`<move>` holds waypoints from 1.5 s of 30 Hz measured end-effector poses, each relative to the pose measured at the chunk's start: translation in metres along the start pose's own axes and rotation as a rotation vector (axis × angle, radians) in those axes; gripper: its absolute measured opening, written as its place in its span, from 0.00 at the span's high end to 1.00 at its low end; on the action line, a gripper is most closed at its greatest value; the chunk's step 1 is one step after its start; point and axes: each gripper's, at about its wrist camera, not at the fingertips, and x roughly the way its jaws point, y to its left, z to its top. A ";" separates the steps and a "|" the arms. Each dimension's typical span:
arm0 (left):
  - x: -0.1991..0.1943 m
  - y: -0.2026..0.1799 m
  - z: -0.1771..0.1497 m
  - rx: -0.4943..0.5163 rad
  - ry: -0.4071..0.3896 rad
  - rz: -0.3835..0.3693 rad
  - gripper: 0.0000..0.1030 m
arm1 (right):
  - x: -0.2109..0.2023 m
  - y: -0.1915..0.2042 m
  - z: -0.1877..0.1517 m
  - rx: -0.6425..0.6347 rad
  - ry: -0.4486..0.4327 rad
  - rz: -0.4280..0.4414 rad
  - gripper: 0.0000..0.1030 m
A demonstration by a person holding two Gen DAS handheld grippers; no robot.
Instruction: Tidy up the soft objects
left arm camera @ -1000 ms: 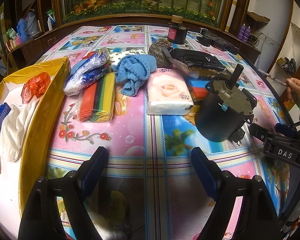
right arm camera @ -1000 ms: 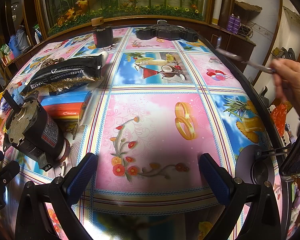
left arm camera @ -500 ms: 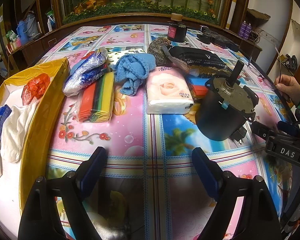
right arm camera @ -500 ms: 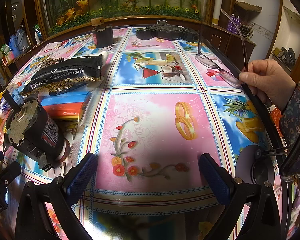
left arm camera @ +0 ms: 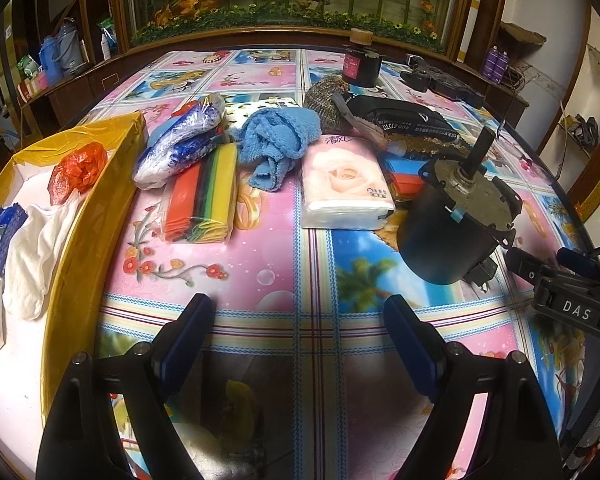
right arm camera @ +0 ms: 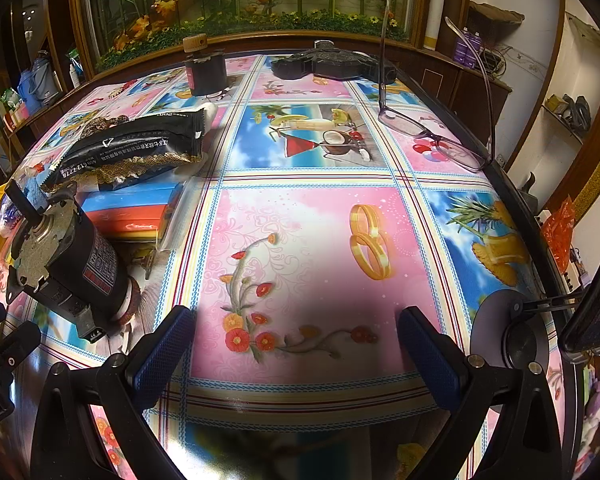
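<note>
— So, how far along do you reckon you are with the soft things?

— Barely started, by my judgement. Your yellow box (left arm camera: 100,208) at the table's left edge holds a white cloth (left arm camera: 36,248), a crumpled red plastic bag (left arm camera: 80,168) and a couple of small packets I can't make out. Everything else soft sits out on the tablecloth (left arm camera: 260,248).

— What exactly is left?

— You have a pile just right of the box: a blue-and-white plastic bag bundle (left arm camera: 180,144) lying partly on the multicoloured pack of cloths (left arm camera: 204,200), then the blue towel (left arm camera: 276,140), the rose-printed tissue pack (left arm camera: 344,184), and a knitted item (left arm camera: 324,96) behind them. Near the tissues lie a black snack pouch (right arm camera: 132,148) and a red-and-blue packet (right arm camera: 132,208) under it; whether those count as soft is your call.

— And the grippers?

— Your left gripper (left arm camera: 300,344) hovers low over the near table edge, jaws spread wide, nothing between them. Your right gripper (right arm camera: 296,352) is the same: jaws wide apart, empty, over bare cloth. The black motor (left arm camera: 456,224) stands between the two, and a pair of glasses (right arm camera: 432,136) lies far right; both are hard, so leave them.

— Closest pick?

— Probably the multicoloured pack, nearest your left gripper and the box.
</note>
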 end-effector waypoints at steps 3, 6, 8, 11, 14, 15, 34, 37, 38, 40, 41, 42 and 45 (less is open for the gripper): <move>-0.001 0.004 0.000 -0.021 -0.008 -0.015 0.16 | 0.000 0.000 0.000 0.000 0.000 0.000 0.01; -0.003 0.008 0.000 -0.046 -0.017 -0.025 0.16 | 0.000 0.000 0.000 0.000 0.000 0.000 0.01; -0.004 0.012 0.000 -0.067 -0.024 -0.034 0.16 | 0.000 0.000 0.000 0.000 0.000 0.000 0.01; -0.008 0.017 -0.001 -0.090 -0.045 -0.038 0.16 | 0.000 0.000 0.000 0.000 0.000 0.000 0.01; -0.010 0.016 -0.001 -0.091 -0.055 -0.042 0.16 | 0.000 0.001 0.000 0.001 0.000 -0.001 0.01; -0.010 0.015 -0.001 -0.087 -0.054 -0.042 0.16 | 0.000 0.000 0.000 0.000 0.000 0.000 0.01; -0.008 0.047 0.010 -0.091 -0.048 -0.045 0.16 | -0.041 0.029 0.011 -0.247 -0.089 0.225 0.31; -0.008 0.051 0.011 -0.103 -0.048 -0.065 0.16 | -0.050 0.022 0.027 -0.213 -0.124 0.274 0.36; -0.008 0.050 0.012 -0.103 -0.049 -0.070 0.16 | -0.052 0.018 0.038 -0.180 -0.131 0.299 0.36; -0.008 0.046 0.013 -0.093 -0.052 -0.073 0.16 | -0.050 0.010 0.061 -0.094 -0.122 0.395 0.35; -0.007 0.044 0.013 -0.088 -0.054 -0.075 0.16 | -0.046 0.008 0.069 -0.062 -0.109 0.438 0.35; -0.006 0.043 0.012 -0.085 -0.053 -0.074 0.16 | -0.038 0.007 0.081 -0.025 -0.068 0.490 0.33; -0.001 0.045 0.010 -0.106 -0.027 -0.087 0.16 | -0.018 0.015 0.100 0.049 0.040 0.632 0.31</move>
